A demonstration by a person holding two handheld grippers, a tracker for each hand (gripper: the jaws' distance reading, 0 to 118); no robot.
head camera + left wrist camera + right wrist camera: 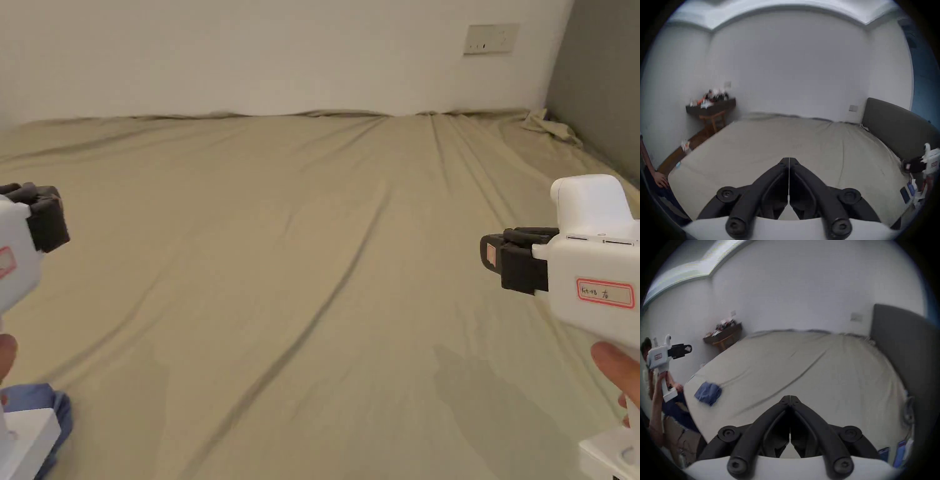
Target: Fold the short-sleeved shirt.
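Observation:
A blue shirt [708, 393] lies in a compact bundle near the bed's near-left corner; a sliver of it [39, 400] peeks out at the lower left of the head view. My left gripper [44, 209] is held up above the bed [312, 250] at the left, its jaws together with nothing between them [789, 160]. My right gripper [490, 253] hovers at the right, jaws also closed and empty [790, 398]. Both grippers are raised clear of the shirt. The left gripper [687, 349] shows far off in the right gripper view.
The bed is covered by a beige wrinkled sheet. A grey headboard [899, 345] runs along the right side, a white wall [250, 56] at the far edge. A cluttered dark wooden table [711, 105] stands past the far-left corner. Phones [883, 452] lie at the right.

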